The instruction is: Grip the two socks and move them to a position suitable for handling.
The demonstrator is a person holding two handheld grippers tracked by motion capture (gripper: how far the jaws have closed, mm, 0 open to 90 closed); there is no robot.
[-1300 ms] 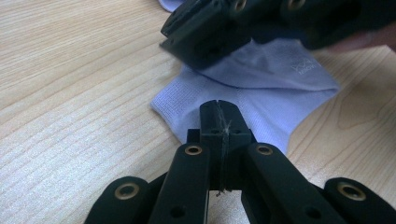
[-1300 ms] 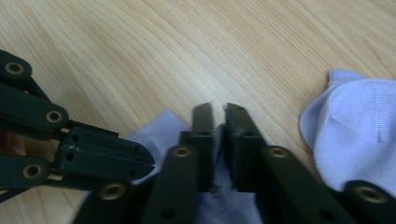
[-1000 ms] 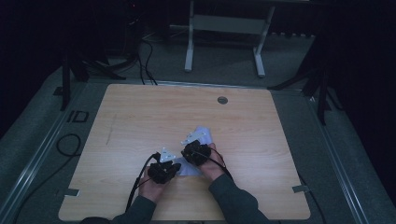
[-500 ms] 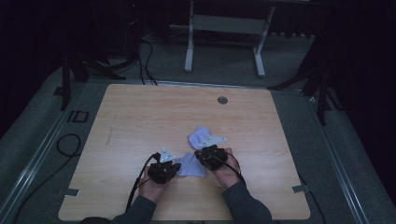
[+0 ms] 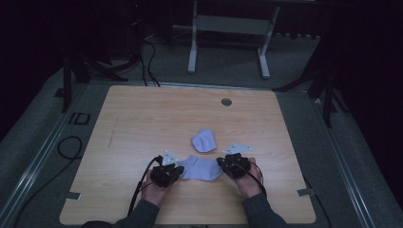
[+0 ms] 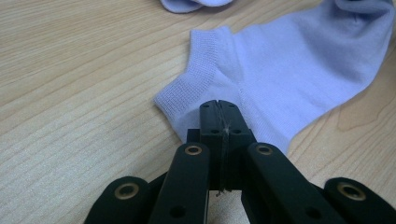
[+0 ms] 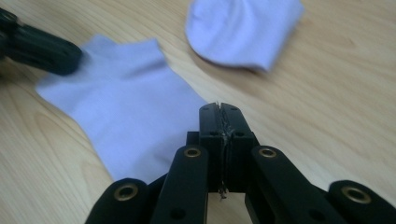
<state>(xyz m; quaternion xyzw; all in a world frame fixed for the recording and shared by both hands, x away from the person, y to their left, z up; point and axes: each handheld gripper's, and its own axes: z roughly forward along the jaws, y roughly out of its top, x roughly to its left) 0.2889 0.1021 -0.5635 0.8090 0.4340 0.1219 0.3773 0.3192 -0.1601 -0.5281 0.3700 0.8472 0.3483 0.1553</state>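
The left gripper (image 6: pixel 218 103) has its jaws pressed tight together on the cuff end of the flat sock (image 6: pixel 299 70), though the pinched bit of cloth is hidden behind the black jaws. The right gripper (image 7: pixel 219 106) is squeezed together too, at the far end of that same sock (image 7: pixel 126 116), and whether it pinches any cloth is hard to see. There are two pale purple socks on the wooden table (image 5: pixel 142 118): the flat sock between the two grippers, and a folded sock (image 5: pixel 204 140) just beyond it, blurry in the right gripper view and cut off at the top of the left gripper view.
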